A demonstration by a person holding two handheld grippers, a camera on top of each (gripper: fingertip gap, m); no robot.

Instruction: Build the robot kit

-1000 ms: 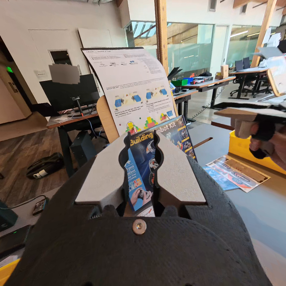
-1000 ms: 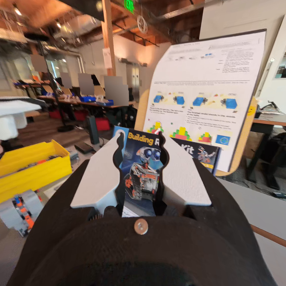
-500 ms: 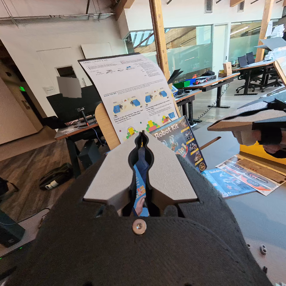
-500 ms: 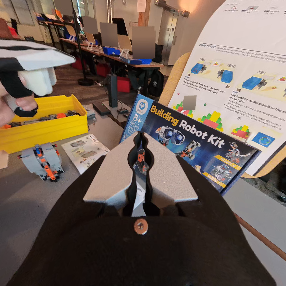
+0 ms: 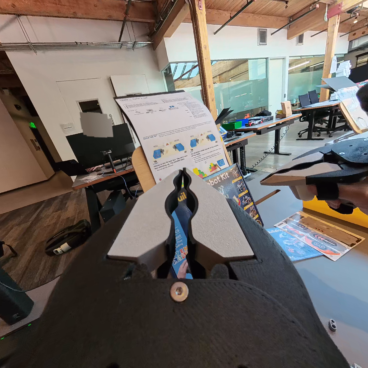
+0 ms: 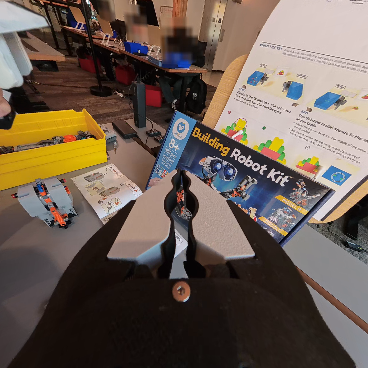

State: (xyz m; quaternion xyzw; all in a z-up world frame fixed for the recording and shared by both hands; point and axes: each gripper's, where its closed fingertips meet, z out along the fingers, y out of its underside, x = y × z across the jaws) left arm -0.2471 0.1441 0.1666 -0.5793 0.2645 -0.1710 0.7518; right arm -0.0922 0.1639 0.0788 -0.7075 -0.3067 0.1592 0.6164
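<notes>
Above the grey table (image 6: pixel 35 258), both hand-held grippers hang with fingertips pressed together, gripping nothing — the left hand-held gripper (image 5: pixel 183 170) and right hand-held gripper (image 6: pixel 180 171) each point at the upright robot kit box (image 6: pixel 249 179) just ahead. Left of the right one sit a small grey-and-orange model (image 6: pixel 44 201), an open booklet (image 6: pixel 107 189) and a yellow bin (image 6: pixel 51 147) — well apart from its tips.

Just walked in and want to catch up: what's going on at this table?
A person holds a gripper in each hand above a grey table. Both the left gripper and the right gripper are shut and empty, aimed toward a blue kit box standing upright against an instruction board. A partly built grey and orange model stands beside an open booklet, with a yellow bin of loose pieces behind it. Nothing is gripped.
</notes>
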